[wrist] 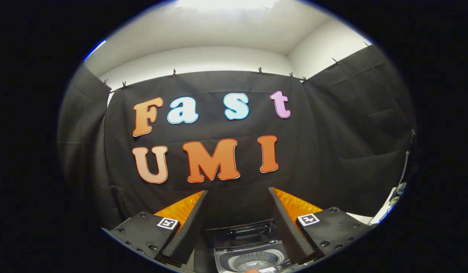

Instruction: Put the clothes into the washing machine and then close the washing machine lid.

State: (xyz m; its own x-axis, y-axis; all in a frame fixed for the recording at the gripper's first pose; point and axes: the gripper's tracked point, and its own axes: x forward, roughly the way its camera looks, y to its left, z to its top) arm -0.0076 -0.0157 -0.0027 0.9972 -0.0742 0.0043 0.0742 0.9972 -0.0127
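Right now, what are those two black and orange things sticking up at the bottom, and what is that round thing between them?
Those two things are the fingers of a gripper, a grabbing tool a person carries by hand. The camera rides on the tool and looks forward along the fingers, so they poke up from below. The fingers stand wide apart and hold nothing. Low down between them is a small top-loading washing machine. Its lid is tipped up at the back, so you look into the round drum. I can't see any clothes in this picture. Behind everything hangs the black cloth wall of the booth.

A recording booth: black cloth (332, 151) clipped up as walls beneath a white ceiling (218, 34).
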